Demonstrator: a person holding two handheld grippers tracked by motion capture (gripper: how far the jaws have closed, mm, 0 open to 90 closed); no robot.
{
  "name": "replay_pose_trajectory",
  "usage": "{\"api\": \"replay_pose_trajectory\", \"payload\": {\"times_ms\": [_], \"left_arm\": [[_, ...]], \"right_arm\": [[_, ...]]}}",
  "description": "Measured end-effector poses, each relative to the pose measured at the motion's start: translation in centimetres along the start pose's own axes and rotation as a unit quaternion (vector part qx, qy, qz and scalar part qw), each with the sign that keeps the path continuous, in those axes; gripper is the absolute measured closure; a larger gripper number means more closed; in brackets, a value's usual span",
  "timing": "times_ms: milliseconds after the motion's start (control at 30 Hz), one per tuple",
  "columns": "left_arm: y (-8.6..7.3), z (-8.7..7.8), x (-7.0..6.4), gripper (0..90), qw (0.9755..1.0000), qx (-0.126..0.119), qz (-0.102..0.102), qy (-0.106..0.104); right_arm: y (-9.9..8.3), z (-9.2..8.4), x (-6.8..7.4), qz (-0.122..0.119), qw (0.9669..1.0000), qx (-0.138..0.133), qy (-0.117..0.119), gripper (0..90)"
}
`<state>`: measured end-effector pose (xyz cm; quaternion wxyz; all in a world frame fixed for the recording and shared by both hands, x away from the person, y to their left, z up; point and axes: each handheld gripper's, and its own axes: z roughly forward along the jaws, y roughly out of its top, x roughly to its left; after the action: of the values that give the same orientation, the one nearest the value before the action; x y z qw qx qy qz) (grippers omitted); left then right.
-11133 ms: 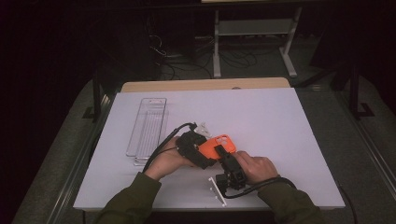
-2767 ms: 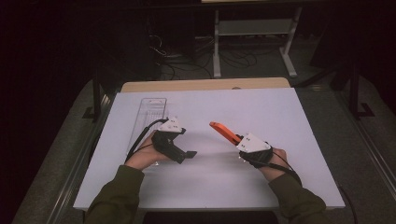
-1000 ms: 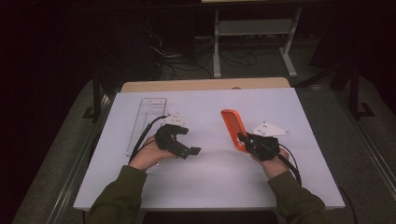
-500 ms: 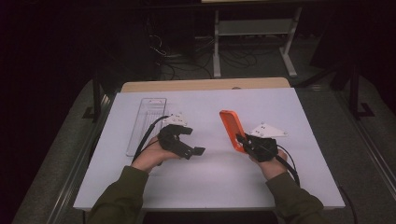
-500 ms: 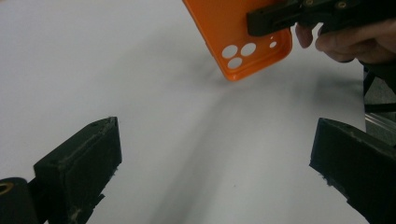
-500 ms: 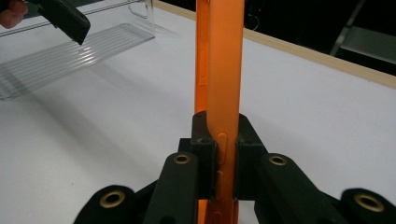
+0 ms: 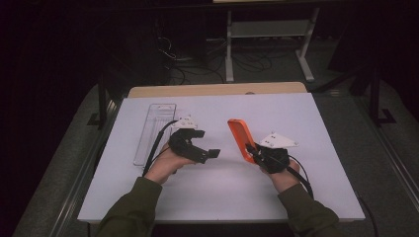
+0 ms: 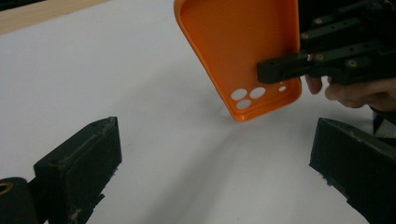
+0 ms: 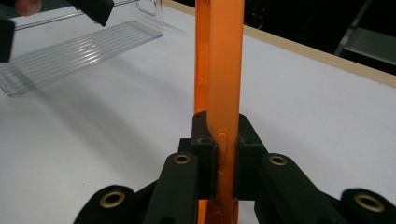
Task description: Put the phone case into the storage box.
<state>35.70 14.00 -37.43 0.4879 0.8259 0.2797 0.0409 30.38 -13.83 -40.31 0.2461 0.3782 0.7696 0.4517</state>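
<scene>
Right gripper view looks straight along an orange phone case pinched edge-on between the two black jaws of the right gripper, which are clamped tight on its thin side wall. From the high view the case stands tilted over the white table, held up near its lower end by the right gripper, while the left gripper sits just to its side with jaws spread wide and nothing between them. Left gripper view shows the hollow inside of the case, smooth and matte, with rounded corners, a raised lip and round camera holes near one end; it looks like soft, bendy rubber or silicone. My worry is that so narrow a hold on a flexible wall may let the case twist, fold or slide out, most of all if the left gripper pushes against its free end. A clear ribbed plastic tray lies flat beyond the left hand, well apart from the case
</scene>
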Motion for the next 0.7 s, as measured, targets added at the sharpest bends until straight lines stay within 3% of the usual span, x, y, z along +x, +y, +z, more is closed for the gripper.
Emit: {"api": "replay_pose_trajectory", "payload": {"times_ms": [233,333,700], "left_arm": [[0.4,0.1,0.1,1.6,0.9999,-0.008,-0.006,0.010],[0.5,0.3,0.1,1.6,0.9998,-0.010,-0.018,0.005],[0.9,0.9,-0.2,1.8,0.9996,-0.019,-0.019,0.008]], "right_arm": [[0.1,0.2,0.5,-0.007,1.0000,-0.002,0.000,80.2],[0.1,0.2,0.7,-0.006,1.0000,0.000,-0.001,80.2],[0.2,0.3,1.6,0.001,1.0000,0.001,0.008,80.2]]}}
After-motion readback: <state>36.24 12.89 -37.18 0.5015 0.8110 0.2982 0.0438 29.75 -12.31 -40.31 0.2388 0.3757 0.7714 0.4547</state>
